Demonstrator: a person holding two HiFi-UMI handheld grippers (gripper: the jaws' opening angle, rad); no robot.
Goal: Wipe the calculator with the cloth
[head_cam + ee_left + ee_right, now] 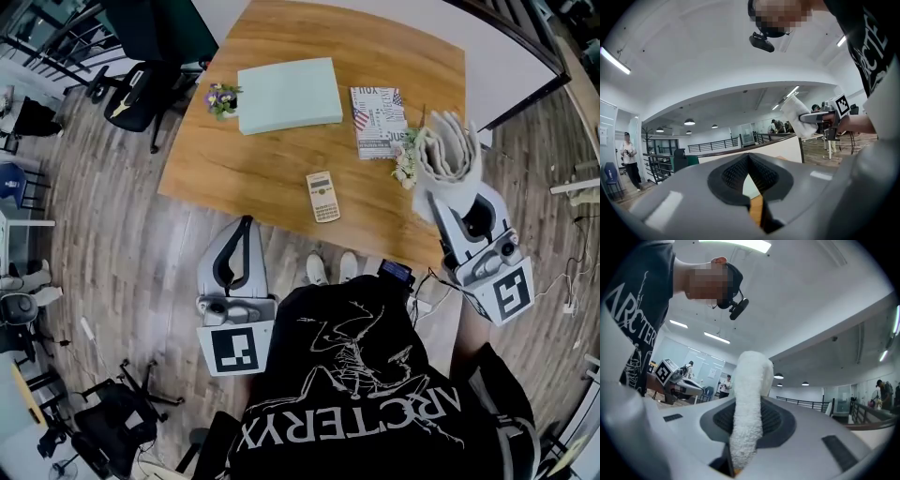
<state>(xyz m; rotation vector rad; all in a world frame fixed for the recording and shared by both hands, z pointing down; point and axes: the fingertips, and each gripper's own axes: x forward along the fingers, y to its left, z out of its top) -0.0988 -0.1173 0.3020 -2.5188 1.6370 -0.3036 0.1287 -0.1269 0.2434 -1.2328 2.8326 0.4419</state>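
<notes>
The white cloth is gripped between the closed jaws of the right hand-held gripper, which is held above the right end of the wooden counter. The left hand-held gripper is closed on nothing, its jaws met at the tips, at the counter's near edge. The calculator is observed lying flat near that edge, between the two, untouched. A pale green box and a printed book are noted further back.
</notes>
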